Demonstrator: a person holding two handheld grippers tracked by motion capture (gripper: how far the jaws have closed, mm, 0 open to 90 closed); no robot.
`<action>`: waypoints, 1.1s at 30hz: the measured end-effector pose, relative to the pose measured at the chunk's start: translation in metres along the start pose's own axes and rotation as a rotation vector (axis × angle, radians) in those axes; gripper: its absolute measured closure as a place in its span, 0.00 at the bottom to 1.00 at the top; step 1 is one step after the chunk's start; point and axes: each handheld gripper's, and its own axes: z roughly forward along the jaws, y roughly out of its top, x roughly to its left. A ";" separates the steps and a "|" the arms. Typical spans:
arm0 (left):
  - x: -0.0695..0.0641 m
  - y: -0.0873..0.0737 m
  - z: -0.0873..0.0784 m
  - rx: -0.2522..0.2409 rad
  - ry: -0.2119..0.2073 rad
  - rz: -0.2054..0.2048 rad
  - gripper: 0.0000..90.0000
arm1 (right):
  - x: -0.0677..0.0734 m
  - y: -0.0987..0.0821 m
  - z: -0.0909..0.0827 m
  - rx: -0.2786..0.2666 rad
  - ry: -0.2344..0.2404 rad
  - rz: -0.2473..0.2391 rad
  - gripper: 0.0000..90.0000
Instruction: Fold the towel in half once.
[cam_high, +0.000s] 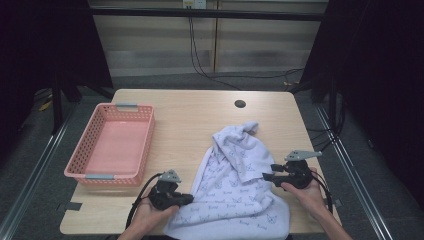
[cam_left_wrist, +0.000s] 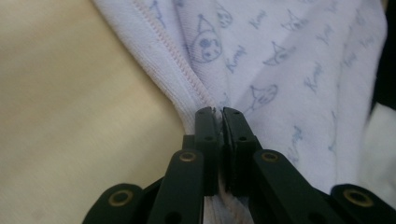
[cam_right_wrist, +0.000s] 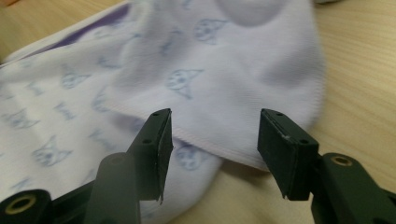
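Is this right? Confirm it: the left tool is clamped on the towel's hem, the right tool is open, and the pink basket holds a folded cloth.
Wrong on the basket. In the high view the pink basket is empty; the towel lies on the table. The left tool does clamp the hem; the right tool is open.

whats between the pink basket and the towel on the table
Nothing: in the high view a bare strip of wooden table separates the pink basket from the white printed towel. The left gripper pinches the towel's near left edge.
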 end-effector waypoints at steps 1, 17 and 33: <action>-0.004 -0.004 -0.003 0.017 -0.011 -0.002 0.95 | -0.001 0.002 0.002 -0.001 -0.007 0.005 0.50; 0.023 0.051 0.019 -0.155 0.041 0.031 0.73 | -0.015 0.015 0.038 0.060 -0.033 0.036 0.74; 0.027 0.037 0.018 -0.004 0.083 0.034 0.91 | -0.029 0.031 0.003 -0.094 0.001 0.086 0.65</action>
